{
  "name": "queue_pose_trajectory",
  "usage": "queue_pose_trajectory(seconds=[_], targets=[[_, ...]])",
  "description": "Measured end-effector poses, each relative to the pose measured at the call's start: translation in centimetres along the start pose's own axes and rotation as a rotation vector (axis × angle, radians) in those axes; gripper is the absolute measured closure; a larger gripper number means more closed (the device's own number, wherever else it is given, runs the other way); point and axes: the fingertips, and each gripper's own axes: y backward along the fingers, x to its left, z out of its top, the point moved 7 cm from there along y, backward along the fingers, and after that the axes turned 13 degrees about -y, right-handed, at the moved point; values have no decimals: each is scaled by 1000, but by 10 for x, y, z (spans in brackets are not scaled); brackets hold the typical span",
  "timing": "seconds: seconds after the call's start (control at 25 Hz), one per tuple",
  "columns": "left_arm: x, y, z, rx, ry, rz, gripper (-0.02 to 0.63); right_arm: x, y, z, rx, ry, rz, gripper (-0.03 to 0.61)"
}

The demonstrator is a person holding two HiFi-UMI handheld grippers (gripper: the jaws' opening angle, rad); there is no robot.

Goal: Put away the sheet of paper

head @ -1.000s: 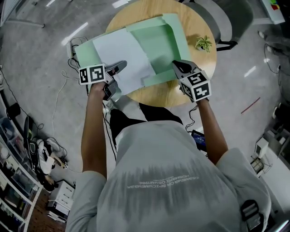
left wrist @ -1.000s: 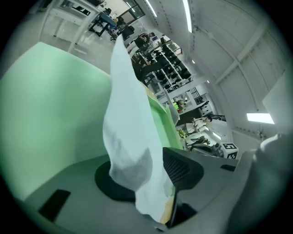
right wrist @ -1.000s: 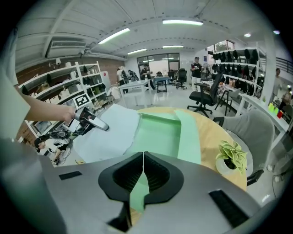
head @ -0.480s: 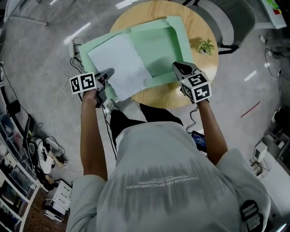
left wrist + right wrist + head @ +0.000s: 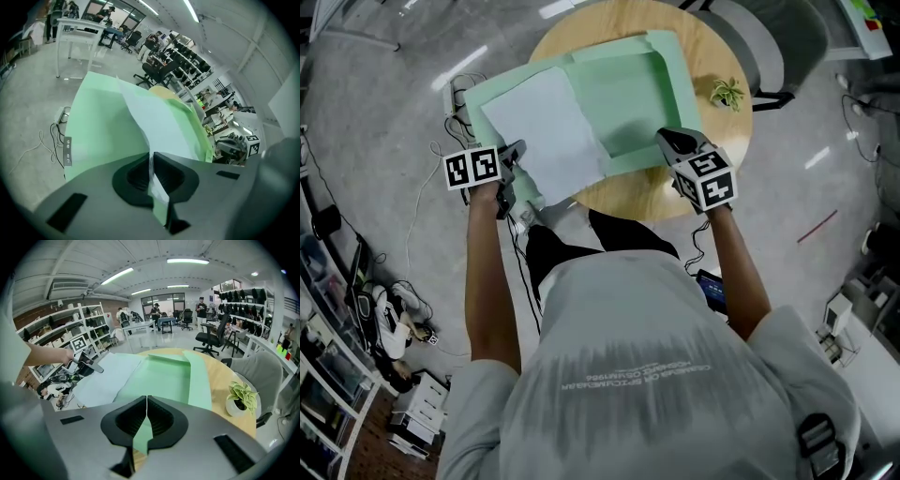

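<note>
A pale sheet of paper (image 5: 546, 127) lies on the left half of an open green folder (image 5: 628, 94) on a round wooden table (image 5: 717, 42). My left gripper (image 5: 518, 150) is at the sheet's near left edge. Its jaws have just closed, and in the left gripper view the left gripper (image 5: 151, 159) pinches the sheet (image 5: 161, 124), with a strip of green folder (image 5: 98, 122) showing below it. My right gripper (image 5: 667, 137) is shut on the folder's near right edge. The right gripper view shows the right gripper (image 5: 146, 401) with the green folder (image 5: 164, 376) between its jaws, and the sheet (image 5: 108, 376) to the left.
A small potted plant (image 5: 724, 91) stands on the table's right side, also seen as the plant (image 5: 241, 397) in the right gripper view. A grey chair (image 5: 778, 37) sits behind the table. Cables and a power strip (image 5: 68, 151) lie on the floor at the left.
My left gripper has slid left from over the sheet to its left edge and shut on it. The folder and sheet shifted slightly. The right gripper stayed put.
</note>
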Motion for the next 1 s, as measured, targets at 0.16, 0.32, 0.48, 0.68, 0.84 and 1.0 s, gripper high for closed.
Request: queue_pose_trajectory(seconds=[0.16,0.32,0.48,0.68,0.84,1.0], targets=[[-6,-10,10,-30,-25,18,591,-4,1,-4,3,-5,-4,546],[-8,-13,20,-68,-16,46,591,-5,4,-7,2,-29,-5,546],[-6,-18,29,-92,6,67,591,-7,4,-9,6,-30,-4,546],[-16,-29,38,-77,-15,46,591,-12,6,-9,6,-35,-6,546],[-26,-38,44,-79,-8,13,591,-15,10,-7,0,-41,-16,546],[-34,-52,49,-96,40,-19,591,-25,12,-7,7,-31,-32,546]])
